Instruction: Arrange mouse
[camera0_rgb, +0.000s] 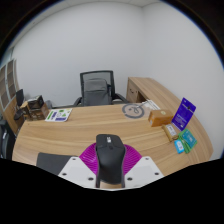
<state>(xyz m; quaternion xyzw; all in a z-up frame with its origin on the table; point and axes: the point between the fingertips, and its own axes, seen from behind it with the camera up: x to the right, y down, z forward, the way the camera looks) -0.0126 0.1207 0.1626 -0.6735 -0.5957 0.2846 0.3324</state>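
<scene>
A black computer mouse (110, 157) sits between my gripper's (110, 160) two fingers, its nose pointing away toward the desk. The magenta pads (92, 156) press against both its sides, so the fingers are shut on it. The mouse is held above the near part of a curved wooden desk (95, 128). The white finger bodies (75, 171) show on either side below the mouse.
A black office chair (97, 88) stands behind the desk. A purple sign (184, 112) and small boxes (180, 142) are at the right, a cardboard box (160, 116) near them, leaflets (58, 115) and clutter (33, 106) at the left, a dark mat (50, 161) near left.
</scene>
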